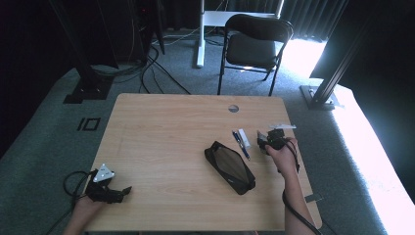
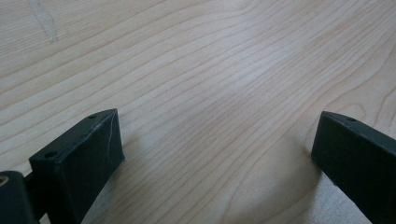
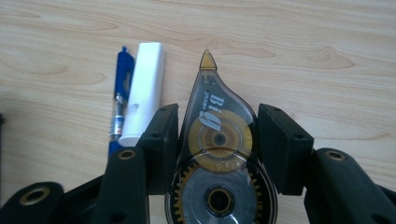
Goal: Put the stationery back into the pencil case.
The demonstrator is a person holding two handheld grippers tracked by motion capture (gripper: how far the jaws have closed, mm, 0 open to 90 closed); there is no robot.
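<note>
Wooden bench (image 1: 161,127) held the unfilled black case (image 1: 229,167); beside it, the right claw (image 3: 217,135) gripped the tape roller (image 3: 218,154).

A black folding chair (image 1: 255,43) stands on grey carpet (image 1: 44,122) beyond the wooden table (image 1: 161,142). Dark curtains (image 1: 313,14) hang behind. Bright light falls at right.

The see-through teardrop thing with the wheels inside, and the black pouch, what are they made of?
The smoky clear teardrop correction-tape case looks like glossy hard plastic: its gears and reels show through. The black zip pouch seems to be soft fabric, perhaps with a mesh or sheer panel; that part is hard to tell.
</note>
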